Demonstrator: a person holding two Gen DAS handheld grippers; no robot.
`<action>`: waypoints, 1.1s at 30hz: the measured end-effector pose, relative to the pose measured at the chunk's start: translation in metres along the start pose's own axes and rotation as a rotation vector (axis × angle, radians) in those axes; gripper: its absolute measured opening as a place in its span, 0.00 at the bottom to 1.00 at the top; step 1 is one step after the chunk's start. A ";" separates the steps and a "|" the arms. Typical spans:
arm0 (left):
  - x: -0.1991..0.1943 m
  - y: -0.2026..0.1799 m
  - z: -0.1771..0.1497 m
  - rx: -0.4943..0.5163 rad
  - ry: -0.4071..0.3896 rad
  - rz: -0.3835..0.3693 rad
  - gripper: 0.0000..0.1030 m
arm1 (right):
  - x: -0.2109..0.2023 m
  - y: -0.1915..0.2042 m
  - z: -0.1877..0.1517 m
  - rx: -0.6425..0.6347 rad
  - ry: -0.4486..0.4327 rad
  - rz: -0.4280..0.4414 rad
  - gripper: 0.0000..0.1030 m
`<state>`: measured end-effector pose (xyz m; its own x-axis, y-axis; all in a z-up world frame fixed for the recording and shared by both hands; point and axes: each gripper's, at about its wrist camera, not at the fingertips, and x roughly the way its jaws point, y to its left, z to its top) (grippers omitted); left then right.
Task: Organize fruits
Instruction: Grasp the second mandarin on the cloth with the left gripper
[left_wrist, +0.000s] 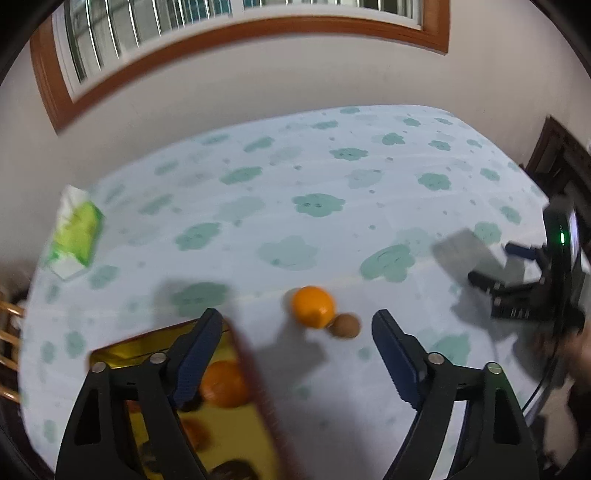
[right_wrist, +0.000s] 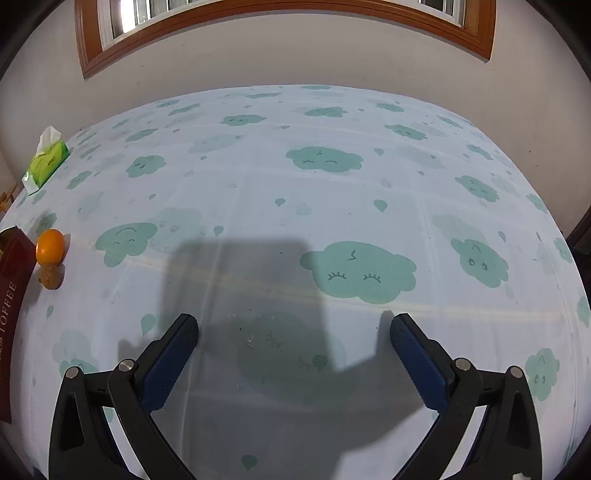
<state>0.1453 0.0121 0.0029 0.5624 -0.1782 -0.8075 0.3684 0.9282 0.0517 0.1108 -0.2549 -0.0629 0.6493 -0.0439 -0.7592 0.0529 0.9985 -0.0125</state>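
An orange (left_wrist: 313, 306) lies on the cloud-print tablecloth (left_wrist: 314, 177) with a small brown fruit (left_wrist: 345, 325) touching its right side. My left gripper (left_wrist: 297, 315) is open and empty, and both fruits show just past its fingertips. A red box with a gold lining (left_wrist: 236, 435) sits under its left finger (left_wrist: 195, 365), holding another orange (left_wrist: 221, 384) and other blurred fruit. My right gripper (right_wrist: 293, 328) hangs open and empty over bare cloth. In the right wrist view the orange (right_wrist: 50, 245), brown fruit (right_wrist: 50, 277) and red box (right_wrist: 13, 280) sit at the far left.
A green tissue pack (left_wrist: 75, 232) (right_wrist: 46, 160) lies at the table's far left corner. A wall with a wood-framed window (right_wrist: 288, 14) runs behind the table. A wooden chair (left_wrist: 7, 332) stands at the left edge and dark furniture (left_wrist: 561, 158) at the right.
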 end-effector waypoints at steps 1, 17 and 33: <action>0.008 -0.002 0.005 -0.010 0.015 -0.013 0.75 | 0.000 0.002 -0.005 -0.001 -0.001 0.000 1.00; 0.094 -0.008 0.013 -0.084 0.210 -0.008 0.38 | 0.002 0.002 -0.004 0.000 0.000 -0.002 1.00; -0.037 0.008 -0.025 -0.212 -0.003 -0.016 0.38 | -0.003 0.003 -0.006 -0.002 -0.023 0.044 0.83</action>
<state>0.1095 0.0344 0.0185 0.5602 -0.1942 -0.8053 0.2137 0.9731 -0.0861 0.1046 -0.2517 -0.0646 0.6680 -0.0008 -0.7442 0.0228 0.9996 0.0194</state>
